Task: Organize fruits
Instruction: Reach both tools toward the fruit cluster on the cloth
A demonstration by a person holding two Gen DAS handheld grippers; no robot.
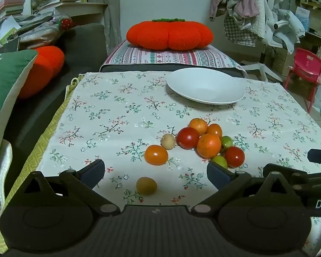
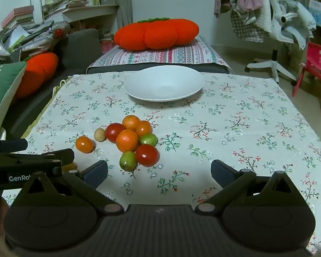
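Observation:
A cluster of small fruits lies on the floral tablecloth (image 1: pixel 117 117): oranges (image 1: pixel 208 145), red tomatoes (image 1: pixel 187 137), green limes (image 1: pixel 220 161), an orange tomato (image 1: pixel 156 154), a tan round fruit (image 1: pixel 168 141) and a brown kiwi-like fruit (image 1: pixel 146 185). An empty white plate (image 1: pixel 205 85) sits beyond them. My left gripper (image 1: pixel 156 174) is open, with the brown fruit between its fingers. My right gripper (image 2: pixel 159 171) is open and empty, just right of the cluster (image 2: pixel 127 140). The plate also shows in the right wrist view (image 2: pixel 163 83).
A sofa with a green pillow (image 1: pixel 4 85) and orange cushion (image 1: pixel 42 68) borders the table's left. A large orange pumpkin cushion (image 1: pixel 169 34) sits on a striped pad behind. A red child's chair (image 2: pixel 316 64) and a chair draped with clothes stand at the right.

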